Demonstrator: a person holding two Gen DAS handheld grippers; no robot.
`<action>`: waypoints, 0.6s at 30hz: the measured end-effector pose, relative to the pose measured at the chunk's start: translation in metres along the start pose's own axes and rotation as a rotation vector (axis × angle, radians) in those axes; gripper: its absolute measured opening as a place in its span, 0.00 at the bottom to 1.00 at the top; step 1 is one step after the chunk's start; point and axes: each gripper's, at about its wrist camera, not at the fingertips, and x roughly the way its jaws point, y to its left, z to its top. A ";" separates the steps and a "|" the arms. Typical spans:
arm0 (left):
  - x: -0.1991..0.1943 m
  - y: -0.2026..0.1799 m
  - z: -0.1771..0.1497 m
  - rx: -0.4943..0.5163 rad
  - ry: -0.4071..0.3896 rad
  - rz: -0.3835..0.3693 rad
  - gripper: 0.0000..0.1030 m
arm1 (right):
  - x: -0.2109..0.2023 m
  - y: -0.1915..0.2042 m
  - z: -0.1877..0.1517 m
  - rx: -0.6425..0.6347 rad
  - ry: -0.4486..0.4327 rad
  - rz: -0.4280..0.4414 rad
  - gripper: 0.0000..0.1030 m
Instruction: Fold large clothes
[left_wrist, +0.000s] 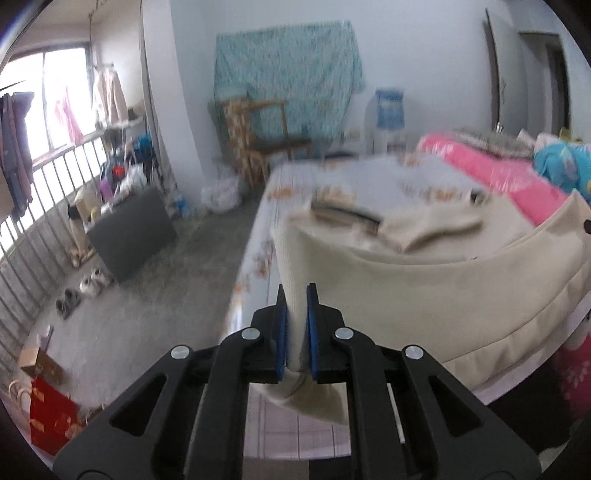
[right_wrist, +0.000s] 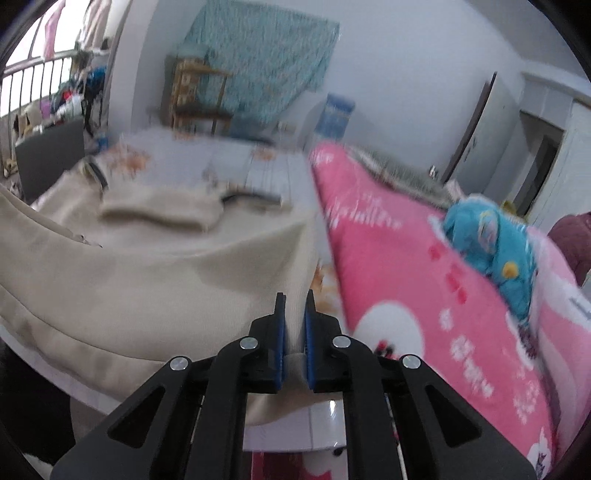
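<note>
Gripping the near hem of the cream garment (left_wrist: 424, 288) at its two corners, I am clenching my left gripper (left_wrist: 295, 328) on the left corner and my right gripper (right_wrist: 293, 332) on the right one, so the edge hangs taut between them for a straight fold. The far part of the garment is lying spread on the bed (left_wrist: 332, 177), its sleeves folded inward. The pink quilt (right_wrist: 399, 258) is bunched to the right, leaving folding room, I judge.
</note>
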 end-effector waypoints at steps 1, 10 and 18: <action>-0.001 0.001 0.008 -0.004 -0.015 -0.006 0.09 | -0.004 -0.002 0.009 0.004 -0.025 0.004 0.09; 0.093 0.022 0.107 -0.050 -0.041 -0.044 0.08 | 0.073 -0.020 0.112 0.042 -0.111 0.059 0.09; 0.202 0.036 0.122 -0.119 0.122 -0.053 0.00 | 0.182 -0.019 0.138 0.097 0.006 0.127 0.09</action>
